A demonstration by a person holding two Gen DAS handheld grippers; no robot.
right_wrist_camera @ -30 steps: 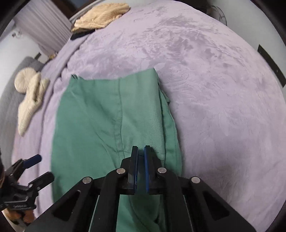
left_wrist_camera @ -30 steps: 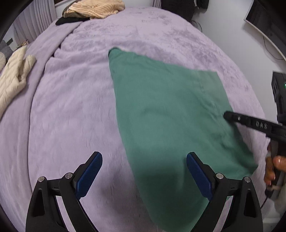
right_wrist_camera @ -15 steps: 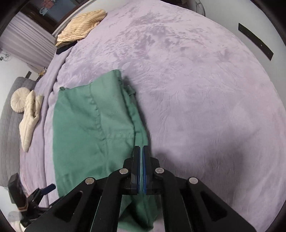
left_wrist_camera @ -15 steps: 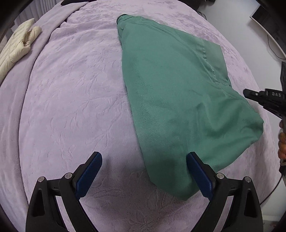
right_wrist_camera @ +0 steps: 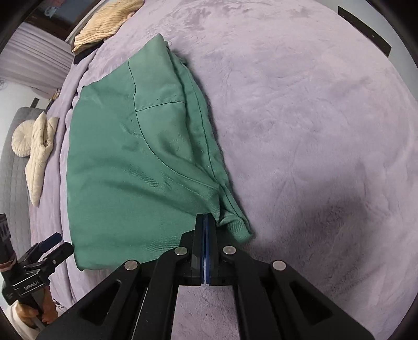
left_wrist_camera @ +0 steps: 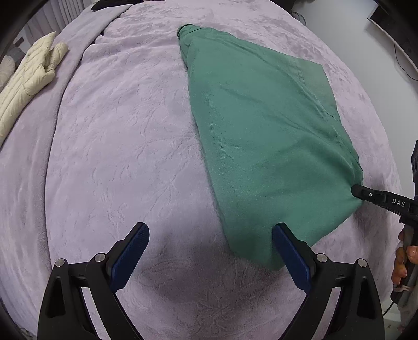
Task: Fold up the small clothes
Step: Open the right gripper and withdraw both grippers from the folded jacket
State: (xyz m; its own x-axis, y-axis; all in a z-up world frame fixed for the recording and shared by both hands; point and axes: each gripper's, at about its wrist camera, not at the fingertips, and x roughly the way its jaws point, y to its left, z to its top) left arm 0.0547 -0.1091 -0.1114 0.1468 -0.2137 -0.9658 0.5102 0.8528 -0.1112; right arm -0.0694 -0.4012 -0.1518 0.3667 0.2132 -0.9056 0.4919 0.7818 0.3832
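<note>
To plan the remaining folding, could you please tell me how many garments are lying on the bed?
3: the green garment mid-bed, a cream jacket at the left edge, a tan knit at the far end. More may lie out of view.
</note>
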